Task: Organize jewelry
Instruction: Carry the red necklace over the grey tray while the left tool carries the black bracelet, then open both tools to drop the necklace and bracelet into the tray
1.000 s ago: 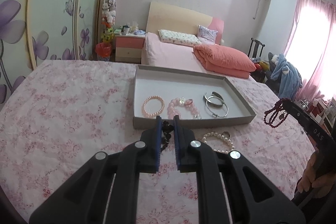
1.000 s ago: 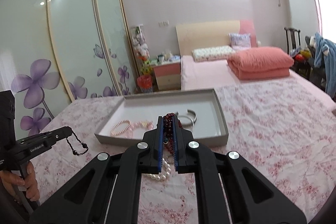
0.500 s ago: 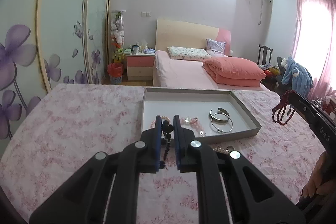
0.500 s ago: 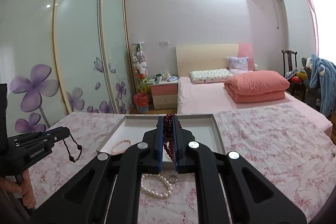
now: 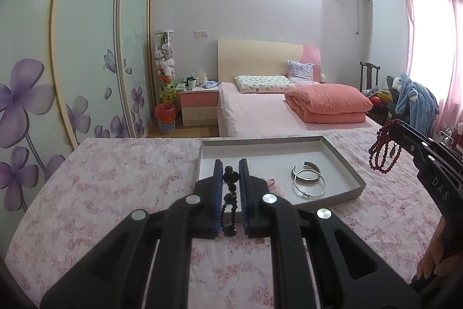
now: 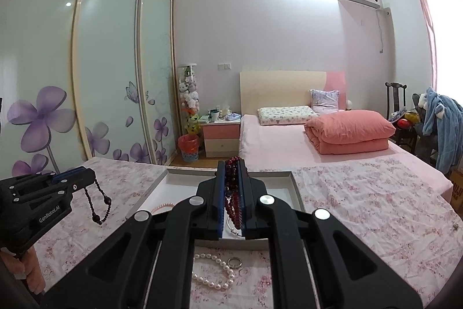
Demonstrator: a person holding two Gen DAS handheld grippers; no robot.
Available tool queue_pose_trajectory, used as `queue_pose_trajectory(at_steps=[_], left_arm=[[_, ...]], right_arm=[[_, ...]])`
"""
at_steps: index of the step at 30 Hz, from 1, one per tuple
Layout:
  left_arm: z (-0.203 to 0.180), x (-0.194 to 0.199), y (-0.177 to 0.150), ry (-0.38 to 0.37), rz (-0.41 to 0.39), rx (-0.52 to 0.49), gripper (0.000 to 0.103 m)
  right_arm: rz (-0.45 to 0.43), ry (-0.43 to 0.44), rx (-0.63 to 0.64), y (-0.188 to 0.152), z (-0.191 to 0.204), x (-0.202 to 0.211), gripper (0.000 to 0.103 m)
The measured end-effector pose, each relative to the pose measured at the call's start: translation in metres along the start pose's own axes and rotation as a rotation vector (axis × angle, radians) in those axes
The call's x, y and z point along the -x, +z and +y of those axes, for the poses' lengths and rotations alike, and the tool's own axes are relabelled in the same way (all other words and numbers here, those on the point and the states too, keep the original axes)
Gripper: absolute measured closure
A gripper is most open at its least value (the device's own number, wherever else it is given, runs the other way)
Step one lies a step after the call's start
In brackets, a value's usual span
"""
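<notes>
My left gripper (image 5: 231, 168) is shut on a black bead bracelet (image 5: 230, 199) that hangs between its fingers, in front of a grey tray (image 5: 341, 161). The bracelet also shows dangling from the left gripper (image 6: 86, 175) in the right wrist view (image 6: 99, 204). My right gripper (image 6: 232, 165) is shut on a dark red bead bracelet (image 6: 231, 187), held over the tray (image 6: 295, 187); it shows at the right in the left wrist view (image 5: 382, 152). Silver bangles (image 5: 308, 178) lie in the tray. A pink bead bracelet (image 6: 163, 206) lies in the tray's left part.
A white pearl bracelet (image 6: 215, 272) and a silver ring (image 6: 234, 262) lie on the pink floral cloth (image 6: 361, 210) in front of the tray. A bed (image 5: 260, 112), a nightstand (image 5: 198, 103) and a sliding wardrobe (image 5: 72, 48) stand beyond the table.
Both grippers have risen and tilted up with their bracelets, so the tray sits lower in both views. Both stay shut.
</notes>
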State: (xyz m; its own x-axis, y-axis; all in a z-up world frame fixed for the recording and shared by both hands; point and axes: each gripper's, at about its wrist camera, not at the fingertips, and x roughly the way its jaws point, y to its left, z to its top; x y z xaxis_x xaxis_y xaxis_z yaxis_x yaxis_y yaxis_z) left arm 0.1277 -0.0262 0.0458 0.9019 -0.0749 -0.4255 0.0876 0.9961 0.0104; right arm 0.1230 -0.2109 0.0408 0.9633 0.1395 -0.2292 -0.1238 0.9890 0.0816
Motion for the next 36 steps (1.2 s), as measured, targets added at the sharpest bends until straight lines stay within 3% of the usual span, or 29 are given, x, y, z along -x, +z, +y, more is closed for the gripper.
queue_pose_trajectory(at_steps=[16,36], left_arm=[[-0.010,-0.070,0.022,-0.039,0.043,0.001,0.091],[-0.016,-0.166,0.014,-0.088,0.173,0.038,0.089]], right_arm=[[0.001,-0.009,-0.026,0.013,-0.006,-0.056,0.094],[0.184,0.006,-0.081,-0.014,-0.020,-0.147,0.093]])
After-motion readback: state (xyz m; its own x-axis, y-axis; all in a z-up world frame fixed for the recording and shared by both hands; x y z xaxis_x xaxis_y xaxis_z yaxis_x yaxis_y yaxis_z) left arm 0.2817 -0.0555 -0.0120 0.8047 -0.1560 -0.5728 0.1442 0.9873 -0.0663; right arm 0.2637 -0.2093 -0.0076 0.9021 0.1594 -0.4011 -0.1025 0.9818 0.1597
